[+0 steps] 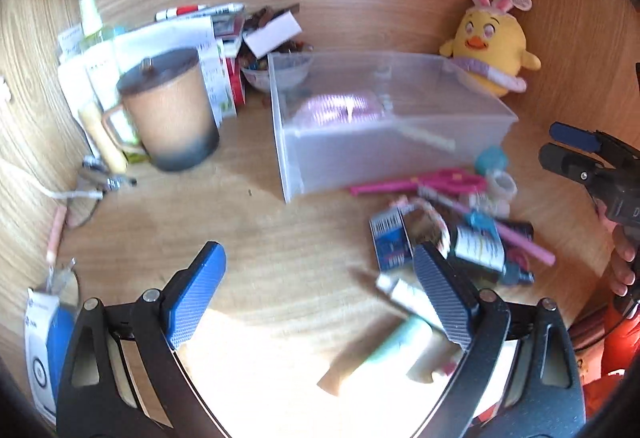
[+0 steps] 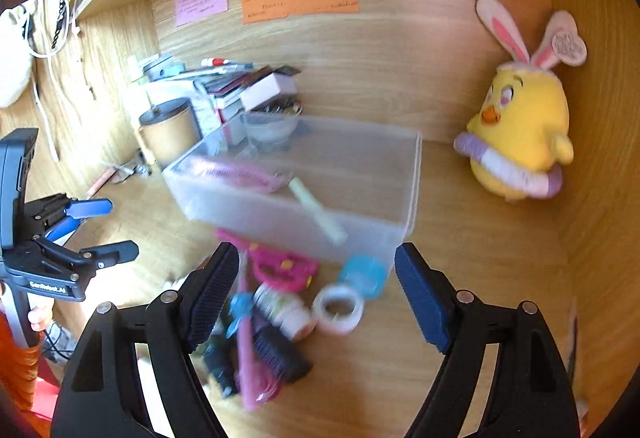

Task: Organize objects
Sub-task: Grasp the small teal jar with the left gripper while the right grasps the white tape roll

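A clear plastic bin (image 1: 384,150) (image 2: 304,218) stands on the wooden desk and holds a pink object (image 1: 340,108) and a pale green stick (image 2: 316,210). In front of it lies a pile of small items: pink scissors (image 1: 448,180) (image 2: 284,268), a tape roll (image 2: 338,308), a teal piece (image 2: 362,274), a pink pen (image 1: 520,238), a small bottle (image 2: 286,308) and a blue packet (image 1: 390,238). My left gripper (image 1: 318,254) stands open over bare desk, with a pale green tube (image 1: 384,350) by its right finger. My right gripper (image 2: 318,252) is open above the pile, holding nothing.
A brown lidded mug (image 1: 172,110) and stacked boxes and papers (image 1: 224,38) fill the back left corner. A yellow plush chick (image 1: 492,42) (image 2: 520,130) leans in the back right corner. Glasses (image 1: 80,206) lie at the left wall. Wooden walls close in three sides.
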Tool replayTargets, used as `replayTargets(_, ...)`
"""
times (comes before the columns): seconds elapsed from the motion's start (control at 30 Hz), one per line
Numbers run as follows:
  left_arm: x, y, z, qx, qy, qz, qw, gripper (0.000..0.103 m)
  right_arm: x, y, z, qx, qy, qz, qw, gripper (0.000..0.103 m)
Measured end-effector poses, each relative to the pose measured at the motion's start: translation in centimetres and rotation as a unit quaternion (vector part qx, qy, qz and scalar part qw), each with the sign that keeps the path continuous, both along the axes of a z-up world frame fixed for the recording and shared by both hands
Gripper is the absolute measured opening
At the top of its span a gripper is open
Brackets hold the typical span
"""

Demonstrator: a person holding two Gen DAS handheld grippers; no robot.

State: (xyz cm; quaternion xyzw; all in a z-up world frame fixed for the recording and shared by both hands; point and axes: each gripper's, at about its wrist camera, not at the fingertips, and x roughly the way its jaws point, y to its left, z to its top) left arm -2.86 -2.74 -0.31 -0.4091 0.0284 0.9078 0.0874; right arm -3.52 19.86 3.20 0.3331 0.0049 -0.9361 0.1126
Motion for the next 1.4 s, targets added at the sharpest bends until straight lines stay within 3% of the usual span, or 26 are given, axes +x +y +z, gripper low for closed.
replayTargets(0.33,3.9,0.6,-3.4,0.005,-0.028,-0.029,0.9992,0.096,3.3,-0.5,-3.2,-0.016,-0.032,-0.007,0.999,0.077)
replayTargets(0.5,4.1,0.4,-4.5,0.021,-0.043,-0.037,0.9982,0.075,3.0,0.2,-3.8,-0.014,-0.045,-0.015,0.999,0.056)
replayTargets(0.6,4.2,0.3,-4.8,0.026,-0.040,-0.038,0.9981,0.069,2.0,0.9,-4.1,-0.013,-0.053,-0.030,0.998,0.050)
replayTargets(0.87,4.4,0.7,-5.2,-0.013,-0.020,-0.026,0.9994,0.039,-0.6,1.1,-5.6,0.009,-0.079,-0.036,0.996,0.042)
replayTargets(1.0,4.6,0.0,-5.1,-0.011,-0.013,-0.014,0.9998,0.024,-1.2,0.9,-5.7,0.016,-0.082,-0.037,0.996,0.042)
replayTargets(1.23,4.4,-0.8,-4.9,-0.002,-0.008,0.009,0.9999,0.023,-2.3,1.2,-5.6,0.021,-0.088,-0.042,0.995,0.040)
replayTargets(1.4,3.2,-1.4,-3.2,0.016,0.015,0.017,0.9996,0.023,-2.5,1.7,-5.7,0.011,-0.093,-0.047,0.994,0.039)
